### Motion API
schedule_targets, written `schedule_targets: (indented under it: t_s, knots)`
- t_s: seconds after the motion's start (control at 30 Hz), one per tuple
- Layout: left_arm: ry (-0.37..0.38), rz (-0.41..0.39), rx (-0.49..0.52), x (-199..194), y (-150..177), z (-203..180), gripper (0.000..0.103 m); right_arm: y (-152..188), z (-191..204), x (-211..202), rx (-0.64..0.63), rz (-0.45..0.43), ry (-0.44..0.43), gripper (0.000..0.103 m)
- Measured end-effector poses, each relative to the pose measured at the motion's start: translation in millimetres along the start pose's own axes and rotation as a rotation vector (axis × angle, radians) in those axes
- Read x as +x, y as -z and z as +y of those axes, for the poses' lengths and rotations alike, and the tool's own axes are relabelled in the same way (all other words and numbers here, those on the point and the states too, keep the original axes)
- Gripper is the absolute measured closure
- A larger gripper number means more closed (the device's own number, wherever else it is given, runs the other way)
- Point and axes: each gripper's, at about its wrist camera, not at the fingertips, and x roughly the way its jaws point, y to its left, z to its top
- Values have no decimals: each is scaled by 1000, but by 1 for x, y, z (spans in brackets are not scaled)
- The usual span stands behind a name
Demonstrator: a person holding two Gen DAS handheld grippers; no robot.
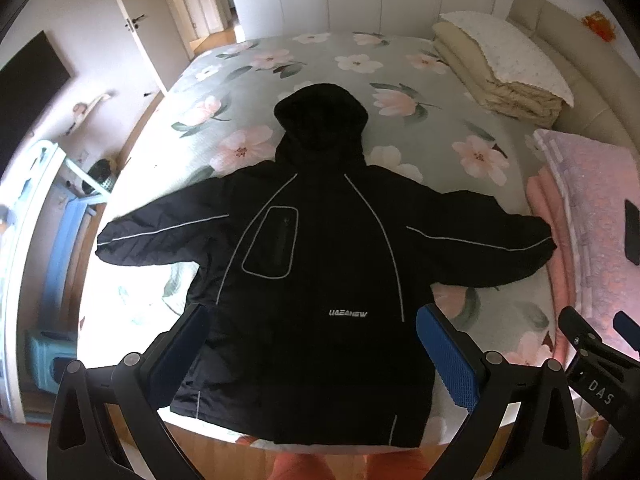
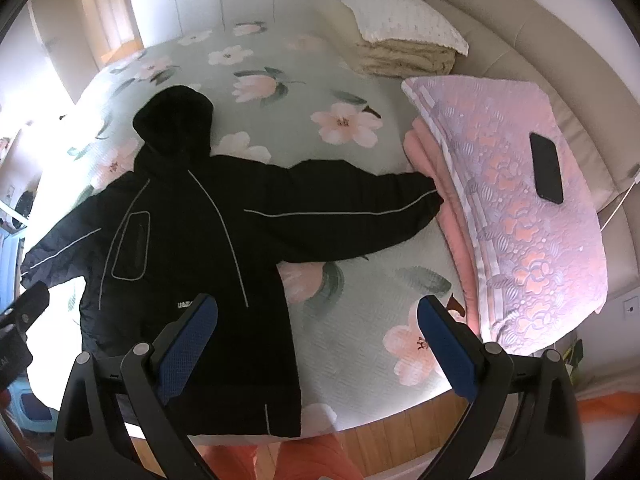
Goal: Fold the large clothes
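A black hooded jacket [image 1: 320, 264] with grey piping lies flat, front up, on the floral bed sheet [image 1: 320, 64], both sleeves spread out and the hood pointing away. It also shows in the right wrist view [image 2: 180, 248]. My left gripper [image 1: 316, 352] is open and empty, held above the jacket's lower hem. My right gripper [image 2: 320, 352] is open and empty, above the bed just right of the jacket's hem. Part of the right gripper shows at the right edge of the left wrist view [image 1: 596, 356].
A folded pink quilt [image 2: 520, 216] with a black phone [image 2: 546, 168] on it lies at the bed's right, touching the jacket's right cuff. A folded beige blanket with a pillow [image 2: 396, 40] sits at the far right. The wooden floor and the person's orange-clad legs [image 2: 312, 460] are at the bed's near edge.
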Motion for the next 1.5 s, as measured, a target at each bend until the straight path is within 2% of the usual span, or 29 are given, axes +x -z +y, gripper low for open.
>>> schedule_targets:
  t_s: [0.23,0.37,0.43,0.47,0.5,0.63,0.73,0.8,0.87,1.07,1.17,1.3,1.33,1.4,1.47,1.5]
  knots:
    - [-11,24,2,14,-7,-14,0,-12,-14,18,2,13,-2,2]
    - [13,25,-2,24,-10,-20,0,-21,-29,36,17,12,-49,2]
    - [61,25,-8,36,-13,-25,0,-25,-44,45,43,-19,-72,2]
    - [114,8,-14,41,-13,-27,0,-27,-57,54,70,-33,-88,2]
    - [153,-18,-20,45,-13,-29,0,-29,-76,68,119,-42,-108,2]
    - [156,-49,0,70,-14,-44,0,-34,-145,133,308,-32,-142,2]
    - [161,-27,-7,102,-16,-58,0,-41,-186,184,401,-27,-115,2]
    - [171,-9,-20,123,-17,-65,0,-46,-210,221,453,-38,-86,5]
    - [180,-27,-31,142,-16,-73,0,-56,-231,262,475,-54,-53,10]
    - [156,-27,-20,201,-18,-98,0,-70,-270,353,593,-59,-52,20]
    - [129,-28,-2,223,-21,-110,0,-69,-280,383,624,-58,22,20]
    - [129,0,-4,251,-22,-117,0,-69,-286,418,657,-53,24,21]
    - [125,10,-4,257,-23,-119,0,-71,-287,424,652,-53,27,24]
    - [129,22,-3,266,-22,-123,0,-73,-283,433,638,-50,6,38]
    - [126,26,10,272,-23,-127,0,-78,-275,437,595,-34,-17,76]
    - [121,23,28,276,-24,-131,0,-82,-265,429,545,-38,13,85]
